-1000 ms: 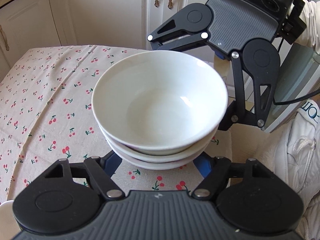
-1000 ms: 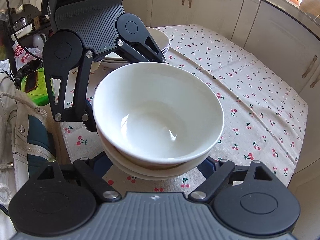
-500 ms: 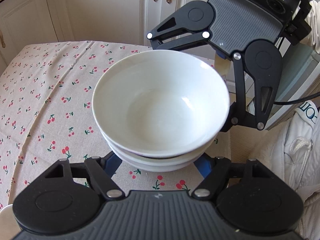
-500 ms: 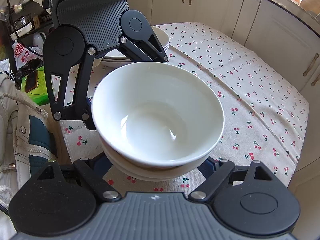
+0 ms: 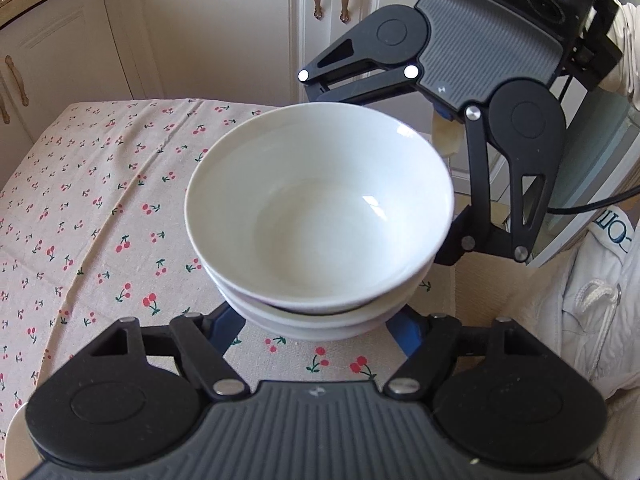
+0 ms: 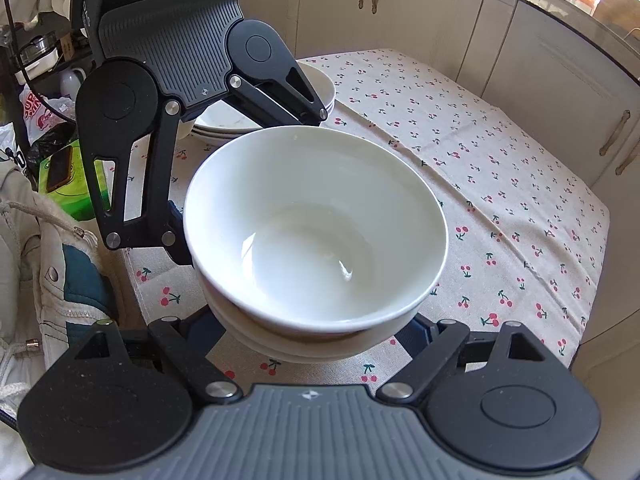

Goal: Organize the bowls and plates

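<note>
I see a stack of white bowls [image 5: 320,220] held above the cherry-print tablecloth [image 5: 100,208], near its edge. My left gripper [image 5: 316,320] clamps the stack from one side, fingers tight on the lower bowls. My right gripper [image 6: 312,328] clamps it from the opposite side. More white dishes [image 6: 248,120] sit behind, on the table.
</note>
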The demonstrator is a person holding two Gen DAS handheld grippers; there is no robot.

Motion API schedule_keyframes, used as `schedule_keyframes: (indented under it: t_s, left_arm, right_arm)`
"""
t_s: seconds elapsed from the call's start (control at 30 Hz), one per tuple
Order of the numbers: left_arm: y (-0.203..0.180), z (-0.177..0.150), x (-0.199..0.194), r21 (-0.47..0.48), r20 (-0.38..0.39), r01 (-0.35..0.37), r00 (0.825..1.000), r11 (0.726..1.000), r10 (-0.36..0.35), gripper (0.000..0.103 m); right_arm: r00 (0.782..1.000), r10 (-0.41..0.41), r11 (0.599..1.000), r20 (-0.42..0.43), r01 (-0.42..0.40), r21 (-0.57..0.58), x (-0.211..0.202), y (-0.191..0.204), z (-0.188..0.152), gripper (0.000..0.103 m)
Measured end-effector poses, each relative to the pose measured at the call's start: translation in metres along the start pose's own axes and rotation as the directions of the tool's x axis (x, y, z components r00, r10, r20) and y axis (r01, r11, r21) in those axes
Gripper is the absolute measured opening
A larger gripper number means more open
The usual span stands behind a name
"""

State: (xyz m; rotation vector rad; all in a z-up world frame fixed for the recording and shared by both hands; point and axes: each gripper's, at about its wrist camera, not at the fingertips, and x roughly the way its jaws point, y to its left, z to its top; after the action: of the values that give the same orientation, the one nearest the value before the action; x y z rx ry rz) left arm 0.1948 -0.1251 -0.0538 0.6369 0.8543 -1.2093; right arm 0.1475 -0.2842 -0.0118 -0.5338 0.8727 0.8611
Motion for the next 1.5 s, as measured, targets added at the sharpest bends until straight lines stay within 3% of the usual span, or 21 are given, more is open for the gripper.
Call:
schedule_keyframes:
  t_s: [0.43, 1.0, 1.5]
  left_arm:
    - [0.007, -0.042, -0.061, -0.077, 0.057, -0.09, 0.994, 0.993, 0.095, 0.076]
    - [0.049, -0.113, -0.123, -0.234, 0.042, -0.222, 0.97, 0.947, 0.238, 0.076]
    - [0.076, -0.146, -0.124, -0.31, 0.02, -0.215, 0.972, 0.926, 0.232, 0.076]
  right_arm:
    - [1.0, 0.009, 0.992, 0.015, -0.007, -0.124, 0.007, 0.026, 0.063, 0.091]
    - [0.995, 0.099, 0.953, 0.031, -0.086, -0.29, 0.074, 0.042, 0.164, 0.091]
    - [0.991, 0.135, 0.95, -0.016, -0.134, -0.283, 0.122, 0.038, 0.191, 0.091]
